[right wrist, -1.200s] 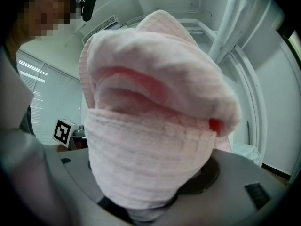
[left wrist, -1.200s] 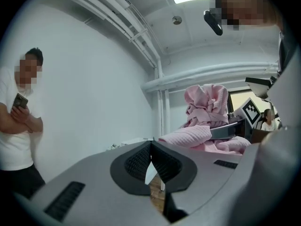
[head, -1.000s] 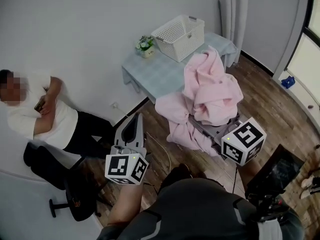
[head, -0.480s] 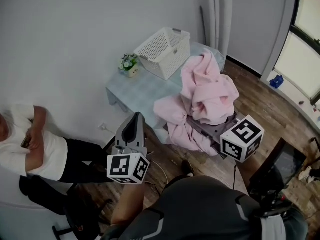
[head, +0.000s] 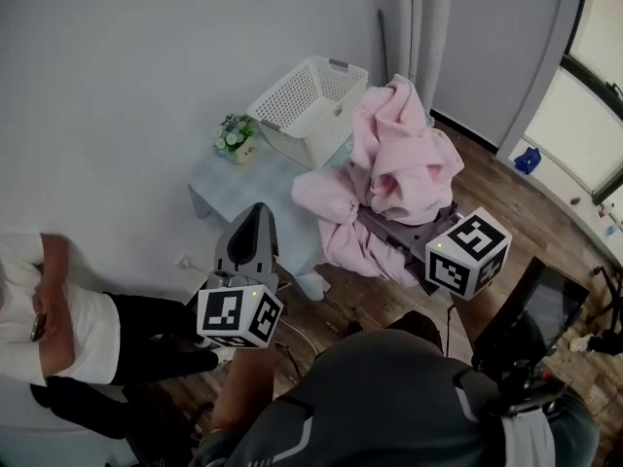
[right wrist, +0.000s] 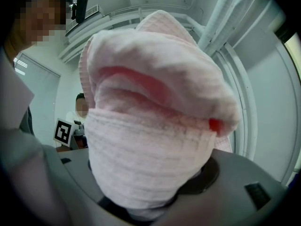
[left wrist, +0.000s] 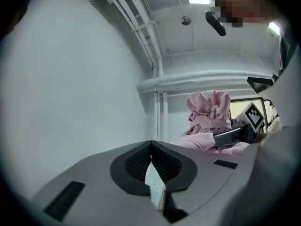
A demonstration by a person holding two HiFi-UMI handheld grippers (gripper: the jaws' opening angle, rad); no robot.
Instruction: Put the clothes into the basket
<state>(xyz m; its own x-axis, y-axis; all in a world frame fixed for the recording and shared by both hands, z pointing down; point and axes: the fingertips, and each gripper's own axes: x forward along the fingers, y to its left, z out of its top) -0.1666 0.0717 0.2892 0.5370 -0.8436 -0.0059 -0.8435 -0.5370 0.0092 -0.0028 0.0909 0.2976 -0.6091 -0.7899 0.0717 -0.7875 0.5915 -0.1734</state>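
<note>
A big bundle of pink clothes (head: 399, 178) hangs in the air over the table's near right corner, with my right gripper (head: 380, 220) shut on it from below. In the right gripper view the pink clothes (right wrist: 155, 121) fill the space between the jaws and hide the fingertips of the right gripper (right wrist: 150, 187). The white perforated basket (head: 307, 105) stands tilted on the pale table (head: 229, 188), just left of and behind the bundle. My left gripper (head: 255, 217) points up beside the table, shut with nothing held. In the left gripper view the left gripper (left wrist: 151, 147) has its pads meeting, and the pink clothes (left wrist: 209, 112) show at the right.
A small potted plant (head: 234, 136) stands on the table left of the basket. A person sits against the wall at the lower left (head: 58, 329). Curtain and pipes (head: 419, 17) rise behind the table. A blue object (head: 527, 160) lies on the wood floor at the right.
The view has closed in on the table: basket and table have slid left and nearer. The pink bundle, still held by the right gripper, now sits right beside the basket. The left gripper stays shut.
</note>
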